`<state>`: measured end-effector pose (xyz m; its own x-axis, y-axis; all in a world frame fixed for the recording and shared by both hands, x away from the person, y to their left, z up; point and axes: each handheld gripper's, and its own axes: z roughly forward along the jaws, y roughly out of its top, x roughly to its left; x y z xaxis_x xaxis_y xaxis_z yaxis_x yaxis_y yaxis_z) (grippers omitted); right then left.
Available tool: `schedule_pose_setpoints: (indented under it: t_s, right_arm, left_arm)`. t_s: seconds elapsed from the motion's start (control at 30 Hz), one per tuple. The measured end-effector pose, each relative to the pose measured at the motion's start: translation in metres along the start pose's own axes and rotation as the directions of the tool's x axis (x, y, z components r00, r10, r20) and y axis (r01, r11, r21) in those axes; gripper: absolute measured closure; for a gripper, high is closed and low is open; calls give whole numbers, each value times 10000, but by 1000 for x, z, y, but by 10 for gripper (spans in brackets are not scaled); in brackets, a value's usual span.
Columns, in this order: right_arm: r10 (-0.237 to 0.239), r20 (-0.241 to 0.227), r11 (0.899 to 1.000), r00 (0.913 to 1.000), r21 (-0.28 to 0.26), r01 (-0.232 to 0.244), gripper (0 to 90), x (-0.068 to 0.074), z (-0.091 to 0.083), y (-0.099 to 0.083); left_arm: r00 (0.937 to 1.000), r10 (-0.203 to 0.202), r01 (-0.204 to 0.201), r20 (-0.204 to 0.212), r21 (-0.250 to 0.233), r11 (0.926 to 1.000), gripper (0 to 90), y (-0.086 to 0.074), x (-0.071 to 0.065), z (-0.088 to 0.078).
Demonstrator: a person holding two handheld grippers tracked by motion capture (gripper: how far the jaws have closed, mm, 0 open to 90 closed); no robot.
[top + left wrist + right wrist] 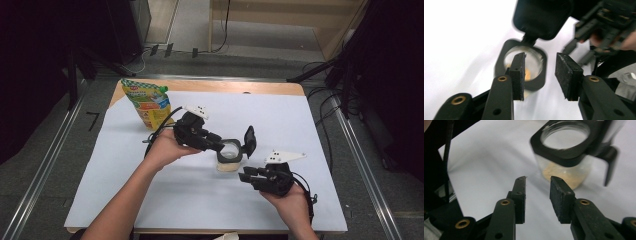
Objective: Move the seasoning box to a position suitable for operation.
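Flanking the jar (230,159), left tool (218,145) level, right tool (246,175) parted

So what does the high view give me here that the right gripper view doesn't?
High view alone: the green and yellow pouch at the back left of the white sheet, the wooden table edge, both forearms, and the left gripper reaching over the jar.

Right gripper view alone: the right gripper close up, jaws apart with nothing between them.

Shared: the clear jar with tan powder at its bottom, black collar, and flip lid open.
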<state>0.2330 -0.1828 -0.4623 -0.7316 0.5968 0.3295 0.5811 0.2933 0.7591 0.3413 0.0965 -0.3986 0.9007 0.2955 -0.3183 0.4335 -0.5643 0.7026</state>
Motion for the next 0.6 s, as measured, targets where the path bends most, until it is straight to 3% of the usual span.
schedule_pose_setpoints:
  t_s: [0.37,0.4,0.6]
  right_arm:
    - [-1299,-248,9908,9912,359,1307,583,17,16,3]
    - [-1502,-317,9879,9881,346,1513,576,17,18,4]
    - [-1509,-634,9871,9865,448,1538,563,19,26,6]
  left_arm:
    - [9951,-526,471,-841,-663,9967,497,-19,10,-36]
    - [9911,-635,557,-1171,-683,9961,492,-24,13,-43]
    - [9851,-885,794,-1476,-666,9946,477,-35,18,-58]
